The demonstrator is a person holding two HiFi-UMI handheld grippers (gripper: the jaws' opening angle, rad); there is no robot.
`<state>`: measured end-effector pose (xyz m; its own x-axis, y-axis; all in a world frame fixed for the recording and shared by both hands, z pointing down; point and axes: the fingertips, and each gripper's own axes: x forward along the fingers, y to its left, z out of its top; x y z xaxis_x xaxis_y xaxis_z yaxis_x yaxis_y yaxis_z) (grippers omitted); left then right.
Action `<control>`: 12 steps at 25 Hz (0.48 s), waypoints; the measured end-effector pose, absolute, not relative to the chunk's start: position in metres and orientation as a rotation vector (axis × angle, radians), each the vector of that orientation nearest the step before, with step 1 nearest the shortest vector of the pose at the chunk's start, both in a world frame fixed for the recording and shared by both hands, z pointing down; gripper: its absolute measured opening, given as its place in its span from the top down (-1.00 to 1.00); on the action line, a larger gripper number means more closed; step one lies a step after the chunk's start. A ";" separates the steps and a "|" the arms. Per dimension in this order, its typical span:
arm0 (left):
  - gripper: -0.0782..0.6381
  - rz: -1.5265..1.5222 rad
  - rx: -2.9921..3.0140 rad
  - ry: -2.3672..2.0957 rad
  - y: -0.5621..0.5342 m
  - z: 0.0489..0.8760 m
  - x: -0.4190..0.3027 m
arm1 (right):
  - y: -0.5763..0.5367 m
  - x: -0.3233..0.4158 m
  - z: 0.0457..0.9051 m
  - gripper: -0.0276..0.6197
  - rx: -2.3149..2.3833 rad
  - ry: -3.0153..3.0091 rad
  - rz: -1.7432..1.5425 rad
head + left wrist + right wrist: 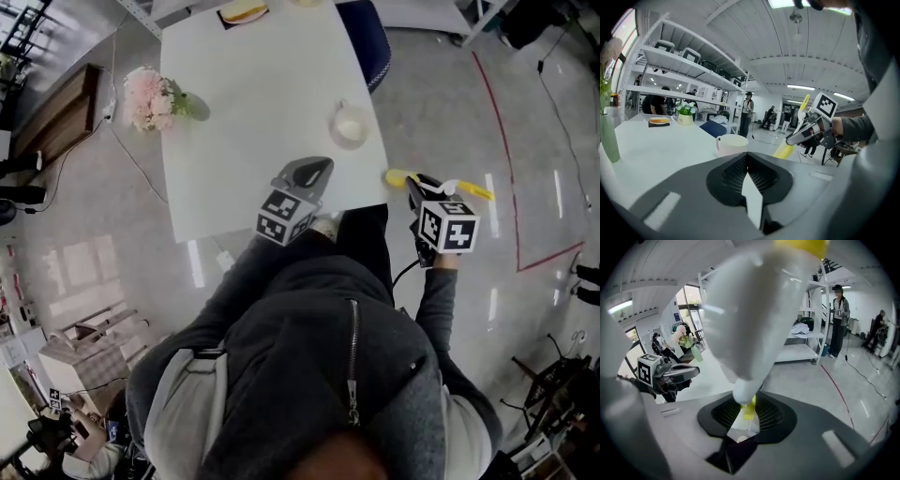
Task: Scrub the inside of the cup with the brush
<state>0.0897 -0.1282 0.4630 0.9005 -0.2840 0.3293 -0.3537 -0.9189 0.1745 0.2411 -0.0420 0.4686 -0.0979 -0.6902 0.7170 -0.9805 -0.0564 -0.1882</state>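
A white cup [350,125] stands on the white table [234,112] near its right edge; in the left gripper view the cup [731,143] is just ahead of the jaws. My left gripper [317,169] hovers over the table's near edge, short of the cup, shut with nothing between its jaws [747,158]. My right gripper [413,187] is off the table's right side, shut on a brush [397,176] with a white body and yellow ends. In the right gripper view the brush [754,310] sticks up out of the jaws and fills the middle.
A vase of pink flowers [148,98] stands at the table's left edge. A plate with food [244,11] lies at the far edge, and a blue chair [367,37] is behind the far right corner. Red tape [506,141] marks the floor. Shelves [679,70] and people are in the background.
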 end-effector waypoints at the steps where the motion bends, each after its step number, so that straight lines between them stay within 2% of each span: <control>1: 0.76 0.439 2.834 -0.477 -0.128 0.463 0.091 | -0.043 0.242 0.468 0.60 1.774 -1.818 0.963; 12: 0.76 0.424 2.825 -0.487 -0.129 0.455 0.094 | -0.060 0.236 0.455 0.60 1.732 -1.856 0.901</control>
<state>0.0944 -0.1294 0.4548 0.9022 -0.2875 0.3215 -0.3582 -0.9147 0.1872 0.2361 -0.0599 0.4553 -0.1155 -0.6975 0.7072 -0.9872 0.0015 -0.1597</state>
